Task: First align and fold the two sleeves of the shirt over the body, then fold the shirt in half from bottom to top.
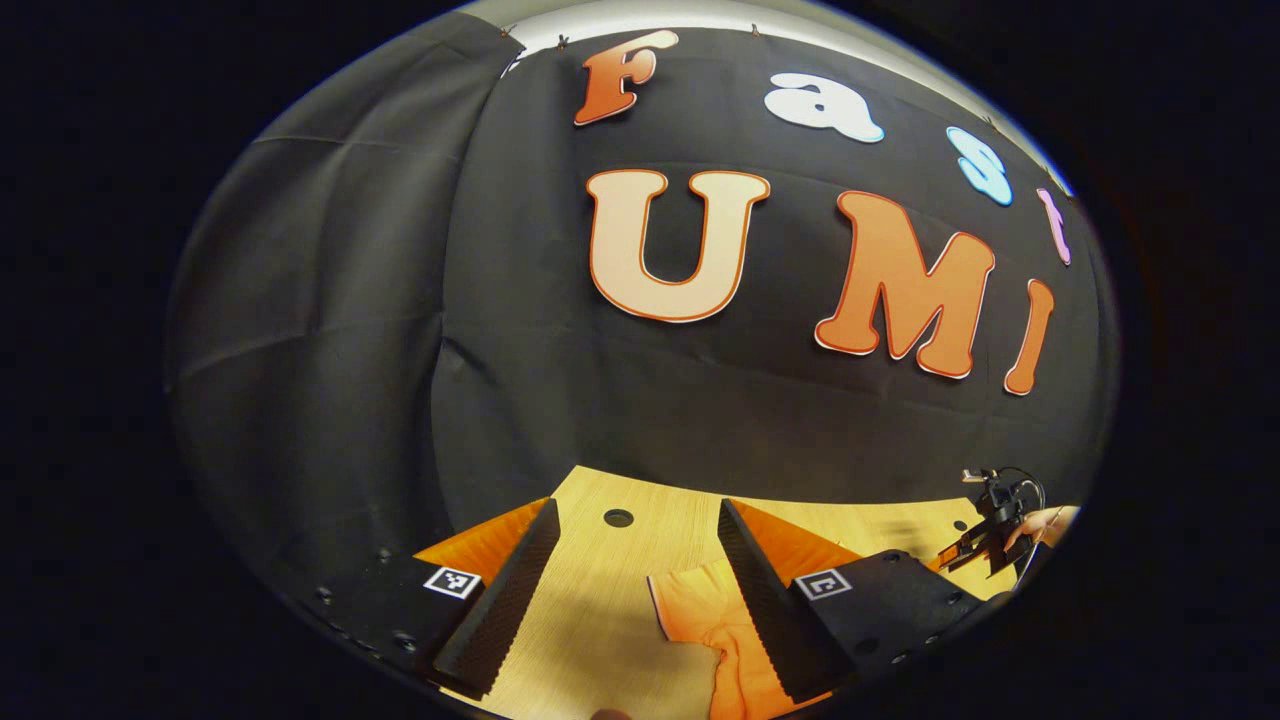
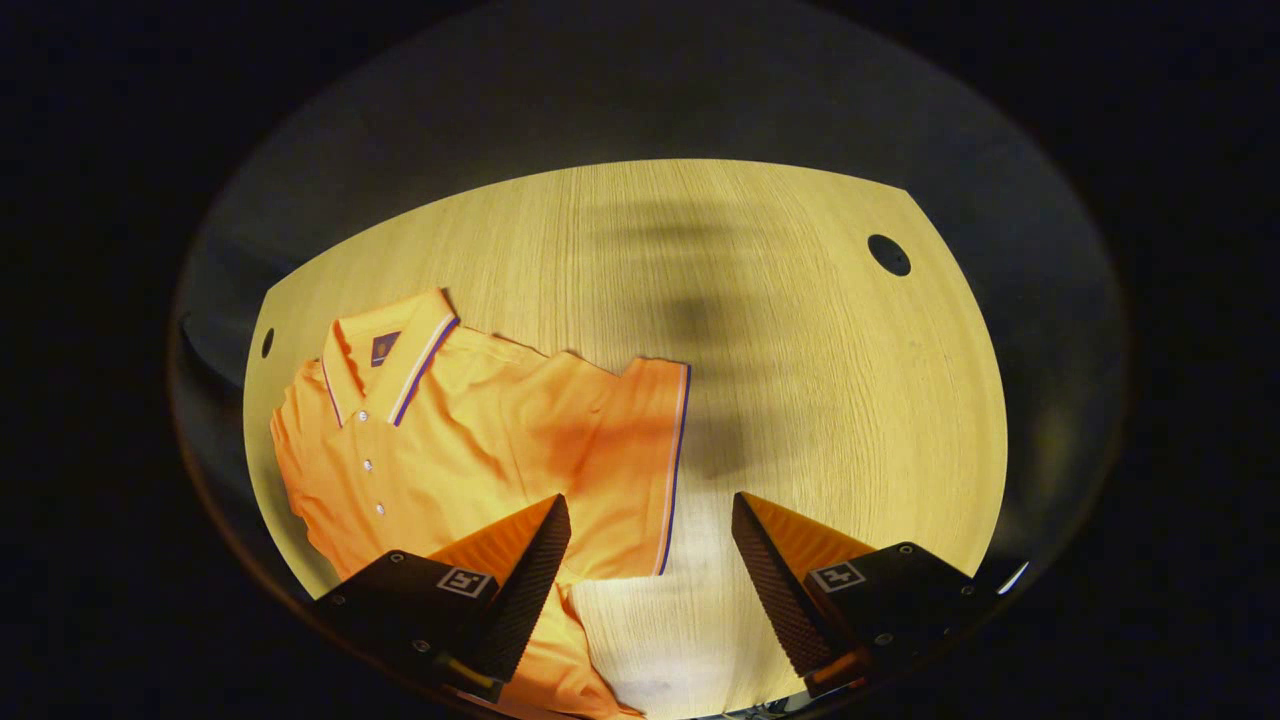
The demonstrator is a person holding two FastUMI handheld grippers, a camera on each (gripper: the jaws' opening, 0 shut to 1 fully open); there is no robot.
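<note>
A pale wooden table [image 2: 800, 350] spreads across the right gripper view, lit from above, with a small round hole [image 2: 889, 255] near its far right corner and another small hole [image 2: 267, 343] at its left edge. An orange polo shirt [image 2: 470, 440] lies flat on the left part of the table, front side up, with its striped collar [image 2: 395, 360] toward the far left and a row of white buttons running down from it. One short sleeve [image 2: 640, 460], edged with a thin dark and white stripe, stretches out to the right over bare wood. The right gripper [image 2: 650, 560] hangs above the sleeve's lower edge with its two fingers spread apart, gripping nothing; the left finger is over the cloth and the right finger over the table.

In the left gripper view, the left gripper [image 1: 635, 590] also has its fingers wide apart and holds nothing. It points level toward the dark cloth wall [image 1: 400, 300]. A piece of the orange shirt lies on the table just beside its right finger. Far off at the right edge, the other gripper shows in a person's hand [image 1: 1045, 522].
</note>
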